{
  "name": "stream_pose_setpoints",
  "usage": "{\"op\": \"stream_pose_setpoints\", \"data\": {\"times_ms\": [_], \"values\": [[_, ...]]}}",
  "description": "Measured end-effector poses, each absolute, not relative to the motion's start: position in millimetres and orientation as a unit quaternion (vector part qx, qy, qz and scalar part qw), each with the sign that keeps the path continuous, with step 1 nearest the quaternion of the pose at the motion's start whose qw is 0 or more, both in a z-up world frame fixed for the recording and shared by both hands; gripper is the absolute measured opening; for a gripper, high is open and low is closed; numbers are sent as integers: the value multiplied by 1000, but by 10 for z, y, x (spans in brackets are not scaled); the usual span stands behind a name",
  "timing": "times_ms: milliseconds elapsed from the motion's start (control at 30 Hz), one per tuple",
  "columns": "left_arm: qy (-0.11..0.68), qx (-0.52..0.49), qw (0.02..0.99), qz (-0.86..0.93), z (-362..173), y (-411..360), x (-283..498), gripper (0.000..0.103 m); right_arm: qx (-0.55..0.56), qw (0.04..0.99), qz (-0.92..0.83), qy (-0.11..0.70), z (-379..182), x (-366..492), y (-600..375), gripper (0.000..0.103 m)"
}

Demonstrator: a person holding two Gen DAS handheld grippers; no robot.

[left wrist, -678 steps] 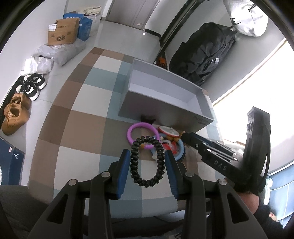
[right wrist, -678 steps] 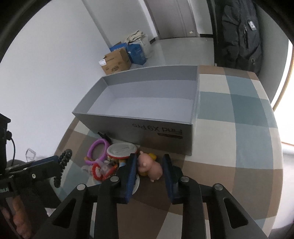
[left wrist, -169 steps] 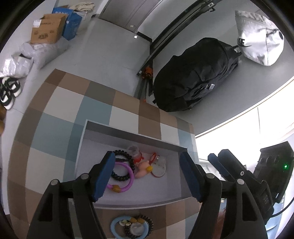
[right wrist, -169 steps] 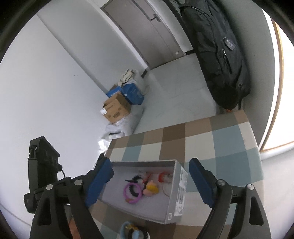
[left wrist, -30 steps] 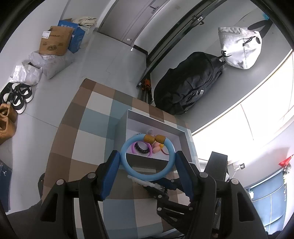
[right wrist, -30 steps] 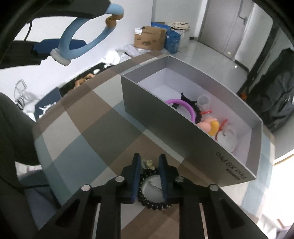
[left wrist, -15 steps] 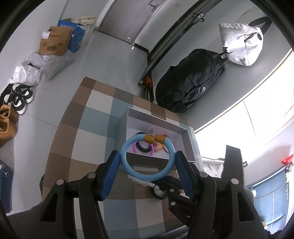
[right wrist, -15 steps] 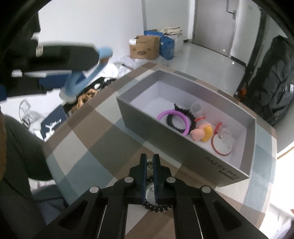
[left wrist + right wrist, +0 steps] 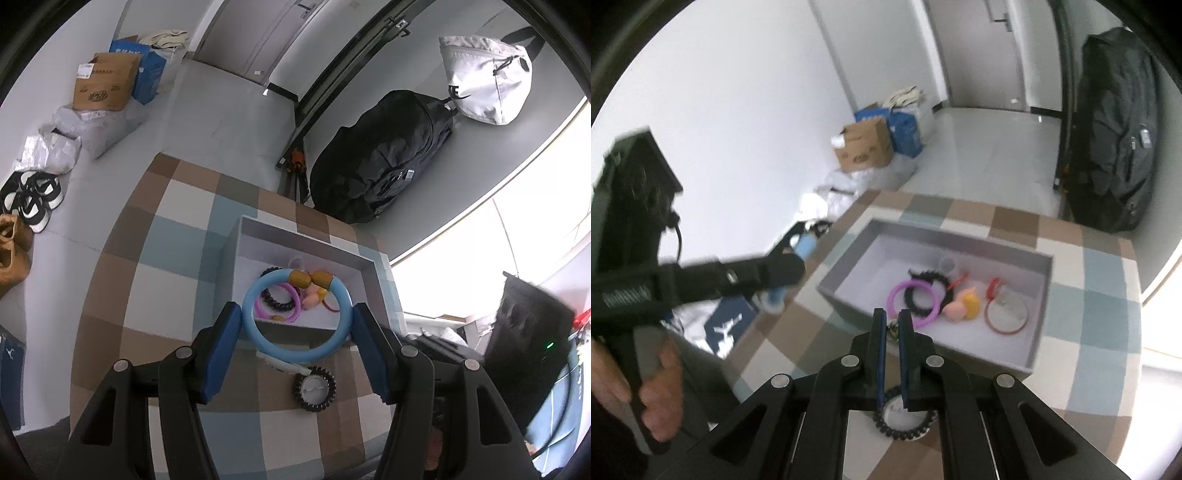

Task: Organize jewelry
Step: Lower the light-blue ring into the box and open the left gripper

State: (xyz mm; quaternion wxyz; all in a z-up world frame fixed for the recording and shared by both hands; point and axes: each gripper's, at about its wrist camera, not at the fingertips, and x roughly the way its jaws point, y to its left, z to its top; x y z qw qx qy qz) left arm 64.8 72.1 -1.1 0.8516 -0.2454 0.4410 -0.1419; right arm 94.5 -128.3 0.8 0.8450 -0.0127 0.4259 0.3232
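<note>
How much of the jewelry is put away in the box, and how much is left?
Mostly done. Inside the grey box already lie a purple ring, a black beaded bracelet, a red ring and pink and yellow pieces. The left gripper holds the light blue ring above the table. The right gripper is shut on the black bracelet. Those two are left.

Over the last second the right gripper (image 9: pixel 890 334) closed its jaws to a narrow slit and rose away from the checkered table (image 9: pixel 1100 328), so the gray box (image 9: pixel 1039 332) lay farther below it than before. A small charm (image 9: pixel 893 329) came to sit between its pads, while the black beaded bracelet (image 9: pixel 314 387) lay on the table in front of the box. Since the start, the purple ring (image 9: pixel 916 304) and the pink toy (image 9: pixel 955 308) moved from the table into the box.
</note>
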Motion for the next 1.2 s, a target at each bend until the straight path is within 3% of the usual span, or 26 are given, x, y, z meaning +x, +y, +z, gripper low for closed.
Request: {"op": "stream_pose_setpoints", "data": {"times_ms": [400,1200], "values": [[446,-218,857,-138,-10,454,967,57,83,850,310,418,113,1395,-1650,5],[485,-219,834,-143,-265,205,1327,57,149,829,295,452,-93,1697,-1924,6]]}}
